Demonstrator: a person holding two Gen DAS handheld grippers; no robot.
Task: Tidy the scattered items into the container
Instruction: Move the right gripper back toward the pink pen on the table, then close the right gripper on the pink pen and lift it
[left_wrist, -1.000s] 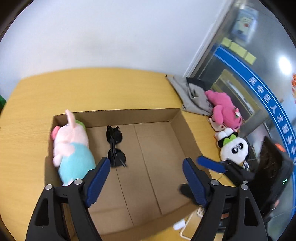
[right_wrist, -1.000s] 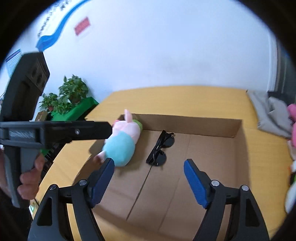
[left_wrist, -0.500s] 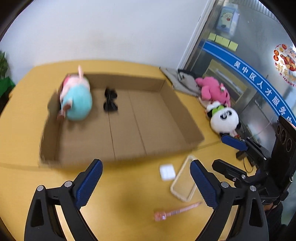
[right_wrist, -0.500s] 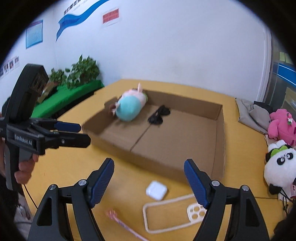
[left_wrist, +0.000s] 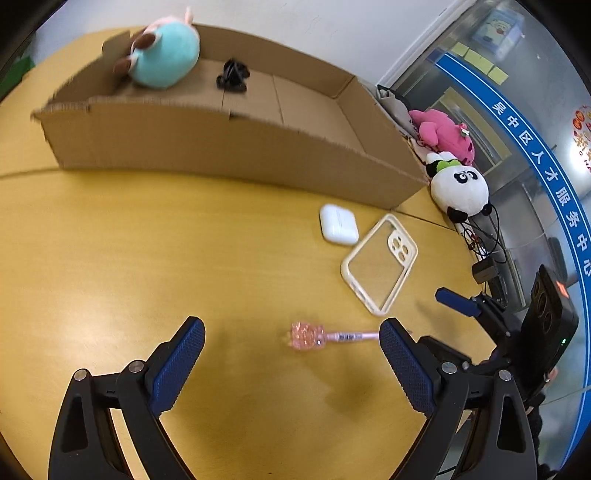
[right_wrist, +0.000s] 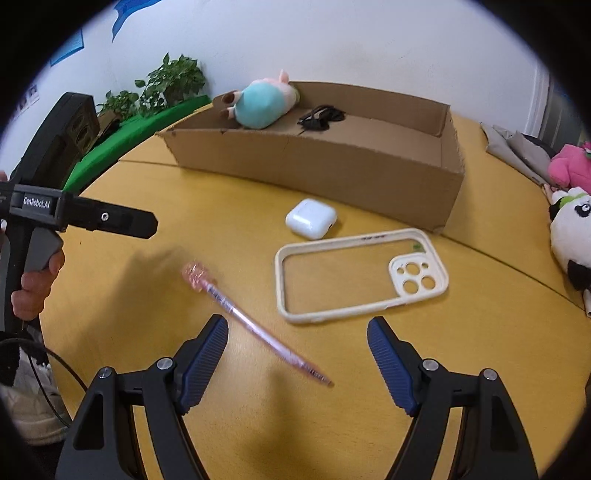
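Both grippers are pulling back from over the box, where they were hovering a second ago, and are now sitting low above the bare surface in front of it, with the loose items coming into view. The left gripper (left_wrist: 291, 345) is hanging with its jaws spread wide and gripping nothing; the glittery head of the pen (left_wrist: 323, 336) is lying on the surface between its fingertips. The right gripper (right_wrist: 297, 338) is likewise spread and holding nothing, with the pen (right_wrist: 251, 323) lying diagonally across the gap between its fingers, tip toward the camera. Just beyond it, the phone case (right_wrist: 360, 271) is lying flat on the surface, and the white earbud case (right_wrist: 311, 218) is sitting just beside it, close to the near wall of the box (right_wrist: 314, 162). Inside the box, the teal plush (right_wrist: 264, 101) is lying in the far left corner, and the sunglasses (right_wrist: 320, 117) are resting just to its right. At the right edge of the surface, the panda (left_wrist: 458, 184) and the pink plush (left_wrist: 443, 134) are sitting outside the box, next to a grey cloth (right_wrist: 517, 147).
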